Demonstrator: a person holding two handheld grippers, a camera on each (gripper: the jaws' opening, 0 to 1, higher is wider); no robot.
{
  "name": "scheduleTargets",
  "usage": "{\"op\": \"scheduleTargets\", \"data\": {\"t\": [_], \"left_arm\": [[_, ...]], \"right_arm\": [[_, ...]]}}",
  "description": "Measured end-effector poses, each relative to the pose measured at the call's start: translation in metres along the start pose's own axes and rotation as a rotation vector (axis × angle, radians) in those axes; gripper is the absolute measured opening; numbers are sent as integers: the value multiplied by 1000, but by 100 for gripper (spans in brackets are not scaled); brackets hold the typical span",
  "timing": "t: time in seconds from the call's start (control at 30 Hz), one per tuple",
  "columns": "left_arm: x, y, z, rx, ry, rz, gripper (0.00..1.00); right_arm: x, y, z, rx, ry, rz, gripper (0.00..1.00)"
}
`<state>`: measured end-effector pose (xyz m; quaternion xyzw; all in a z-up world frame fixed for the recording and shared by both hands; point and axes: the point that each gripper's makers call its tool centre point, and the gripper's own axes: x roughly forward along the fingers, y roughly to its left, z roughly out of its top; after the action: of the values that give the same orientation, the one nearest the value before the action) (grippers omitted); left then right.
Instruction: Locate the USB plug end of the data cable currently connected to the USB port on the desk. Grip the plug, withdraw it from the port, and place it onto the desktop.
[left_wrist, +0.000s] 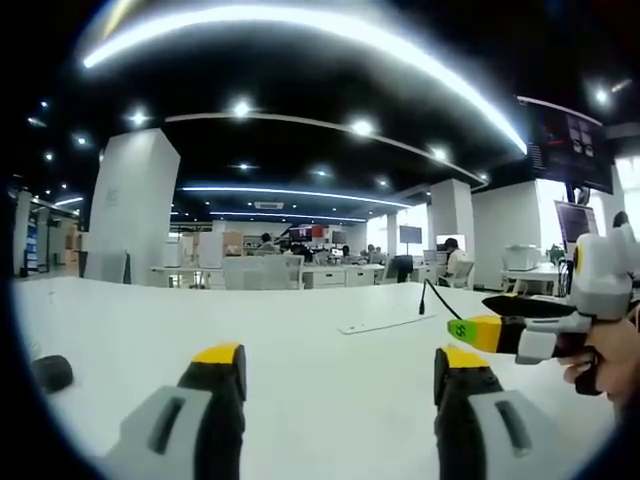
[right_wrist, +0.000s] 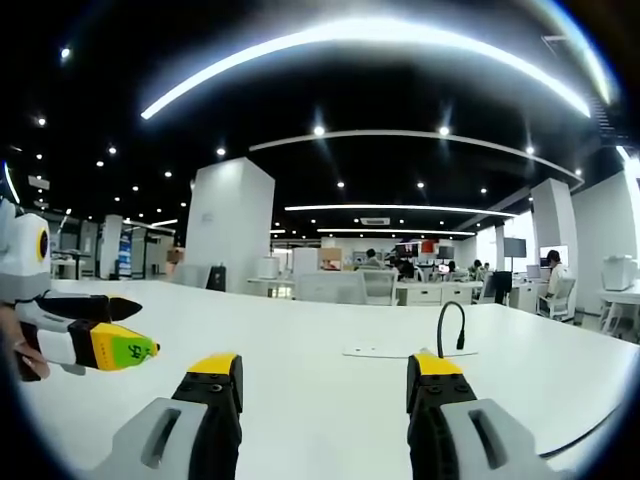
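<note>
Left gripper view: left gripper (left_wrist: 340, 372), jaws apart and empty, bottom centre over the white desk (left_wrist: 150, 320); black data cable (left_wrist: 425, 297) rising at centre right by a flat panel (left_wrist: 385, 324). Right gripper view: right gripper (right_wrist: 325, 378) released, bottom centre; cable arching just above its right jaw.

Each gripper is built with grey bodies from which two black fingers rise, each capped in yellow. On the left gripper (left_wrist: 340, 372) a dark slot is set into each grey body, and the same is seen on the right gripper (right_wrist: 325, 380). Seen from the side, the gripper's housing is white and grey. A green label with dark marks is carried on one yellow tip.
</note>
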<state>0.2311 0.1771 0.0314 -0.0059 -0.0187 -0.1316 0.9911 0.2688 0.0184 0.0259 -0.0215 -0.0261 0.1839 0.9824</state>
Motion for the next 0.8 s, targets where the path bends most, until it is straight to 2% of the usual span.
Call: {"op": "scheduleTargets", "data": {"t": [0.2,0.43,0.7,0.8], "left_arm": [[1,-5,-1,4,4,-14,77],[5,-9,-4,-1,18,-38,78],[11,-15,-3,3,25,-67,80],[16,-24,-3,29,18,-109,81]], "right_arm": [[-1,1,5,1,-22,-2,67],[2,5,-1,1,2,14,67],[3,-9,-4,16,11,-16,66],[4,-16,-1,23,4,-26,66]]}}
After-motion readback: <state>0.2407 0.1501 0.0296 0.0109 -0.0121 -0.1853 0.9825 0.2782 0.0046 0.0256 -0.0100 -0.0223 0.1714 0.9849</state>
